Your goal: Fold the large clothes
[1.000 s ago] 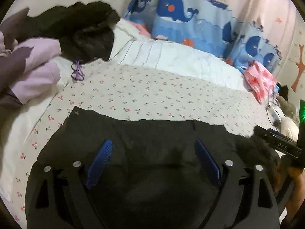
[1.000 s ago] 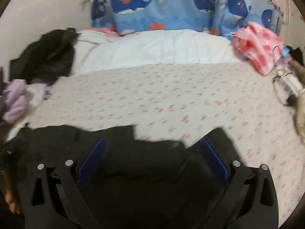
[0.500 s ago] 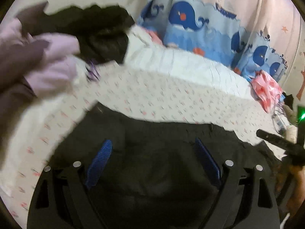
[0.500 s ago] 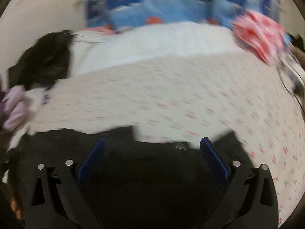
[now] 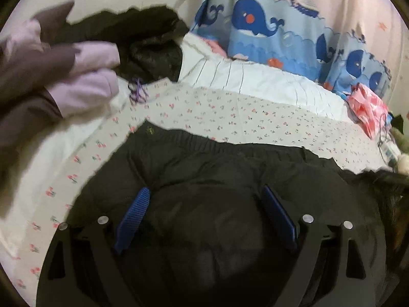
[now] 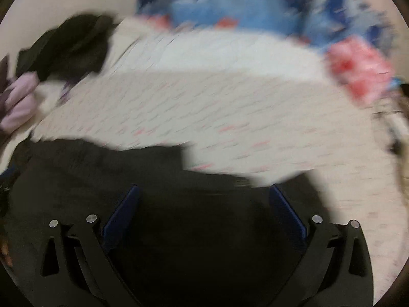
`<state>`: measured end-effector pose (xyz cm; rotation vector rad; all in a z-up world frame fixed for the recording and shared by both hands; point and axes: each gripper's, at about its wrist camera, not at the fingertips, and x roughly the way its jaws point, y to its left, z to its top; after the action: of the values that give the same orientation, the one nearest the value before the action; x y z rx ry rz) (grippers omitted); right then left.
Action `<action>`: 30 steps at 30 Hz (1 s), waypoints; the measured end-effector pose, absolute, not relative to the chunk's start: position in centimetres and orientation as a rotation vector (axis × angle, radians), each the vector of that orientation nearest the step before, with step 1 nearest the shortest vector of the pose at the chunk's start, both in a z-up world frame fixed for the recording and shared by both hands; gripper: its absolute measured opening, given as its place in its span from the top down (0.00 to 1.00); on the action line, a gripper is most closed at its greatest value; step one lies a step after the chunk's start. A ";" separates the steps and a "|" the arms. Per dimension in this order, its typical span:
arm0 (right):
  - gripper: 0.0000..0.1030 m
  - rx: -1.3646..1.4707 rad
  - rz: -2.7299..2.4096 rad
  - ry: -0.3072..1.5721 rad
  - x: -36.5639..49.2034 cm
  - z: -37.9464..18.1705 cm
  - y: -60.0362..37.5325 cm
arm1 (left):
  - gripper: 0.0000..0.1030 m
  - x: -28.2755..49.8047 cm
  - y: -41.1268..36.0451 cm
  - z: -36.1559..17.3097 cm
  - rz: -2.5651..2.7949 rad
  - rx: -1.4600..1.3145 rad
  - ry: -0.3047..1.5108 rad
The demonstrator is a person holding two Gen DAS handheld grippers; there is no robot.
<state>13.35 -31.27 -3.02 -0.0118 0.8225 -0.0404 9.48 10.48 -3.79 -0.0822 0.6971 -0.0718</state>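
A large black garment (image 5: 230,168) lies spread on the cherry-print bed sheet (image 5: 230,112), its elastic waistband along the far edge. My left gripper (image 5: 205,192) hovers over its near part with jaws wide open and nothing between the blue pads (image 5: 133,217). In the blurred right wrist view the same black garment (image 6: 143,168) fills the lower frame, and my right gripper (image 6: 203,192) is open over it, empty.
A pile of black clothes (image 5: 143,41) and lilac clothes (image 5: 84,76) sits at the far left. A white striped quilt (image 5: 255,81) lies at the back below a whale-print curtain (image 5: 281,33). A pink patterned bundle (image 5: 368,107) is at the right.
Both cameras have moved forward over the black garment; more of its waistband shows in the left view. The right view has blurred with motion. Both grippers stay open.
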 end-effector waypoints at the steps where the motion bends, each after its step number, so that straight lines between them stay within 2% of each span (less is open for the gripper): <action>1: 0.07 -0.017 -0.104 0.806 12.5 -3.3 -32.7 | 0.17 9.0 10.4 -3.5 -0.069 -0.064 0.681; 3: 0.07 0.037 -0.198 0.851 11.4 -6.5 -36.3 | 0.17 8.3 10.2 -3.1 -0.073 -0.033 0.664; 5: 0.07 0.237 -0.174 0.876 10.5 -9.3 -39.8 | 0.17 7.9 10.2 -3.0 -0.076 -0.037 0.664; 10: 0.07 0.194 -0.118 0.943 10.3 -7.5 -39.6 | 0.17 6.0 9.6 -2.4 -0.043 0.028 0.643; 13: 0.07 0.178 -0.134 0.831 6.1 -5.0 -40.0 | 0.17 4.0 8.9 -1.7 -0.044 0.107 0.602; 15: 0.07 0.187 -0.168 0.806 3.9 -6.4 -40.7 | 0.17 2.8 8.4 -1.5 -0.046 0.165 0.574; 17: 0.07 0.303 -0.119 0.836 3.2 -9.3 -41.9 | 0.17 2.3 8.3 -1.6 -0.061 0.175 0.574; 19: 0.07 0.380 -0.093 0.818 2.8 -9.8 -42.9 | 0.17 2.0 8.4 -1.7 -0.058 0.180 0.581; 23: 0.07 0.310 -0.102 0.839 2.9 -8.0 -42.1 | 0.17 1.3 8.9 -1.7 -0.052 0.187 0.584; 27: 0.07 0.224 -0.146 0.687 -1.6 -5.2 -41.0 | 0.17 0.6 9.3 -1.7 -0.052 0.210 0.562; 30: 0.07 0.185 -0.171 0.756 -2.0 -8.6 -40.6 | 0.17 0.6 9.3 -2.1 -0.069 0.220 0.570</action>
<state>-2.05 -40.58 -8.64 0.1851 0.7563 -0.1710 0.64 9.26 -2.07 0.2200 0.5701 -0.0693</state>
